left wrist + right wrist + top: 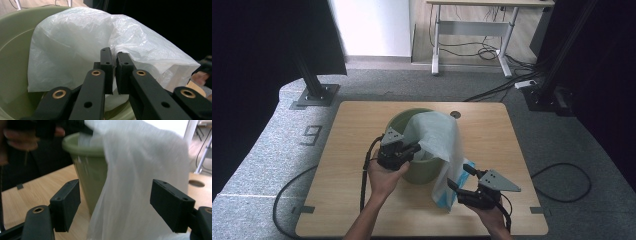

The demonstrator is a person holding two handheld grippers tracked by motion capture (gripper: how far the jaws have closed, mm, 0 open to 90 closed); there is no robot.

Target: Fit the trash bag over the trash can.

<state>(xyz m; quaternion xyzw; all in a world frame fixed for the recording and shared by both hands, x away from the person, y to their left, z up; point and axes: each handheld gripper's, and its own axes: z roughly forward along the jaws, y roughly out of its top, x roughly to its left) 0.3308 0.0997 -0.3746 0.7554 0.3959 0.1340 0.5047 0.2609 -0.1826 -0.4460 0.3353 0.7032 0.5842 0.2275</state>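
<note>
my left gripper (411, 149) pinches the white plastic bag (439, 135) at the green bin's (404, 121) rim, centre frame, anchoring it; my right gripper (462, 177) is spread around the hanging part, lower right, ready to pull it down.

The wooden table (362, 200) is the landmark. A round cable hole (455, 114) sits near its far edge. On the grey carpet left of it is a painted number nine (313, 134). Beyond its far side stands a white-legged desk (472, 30), with a power strip (526, 84) farther right.
</note>
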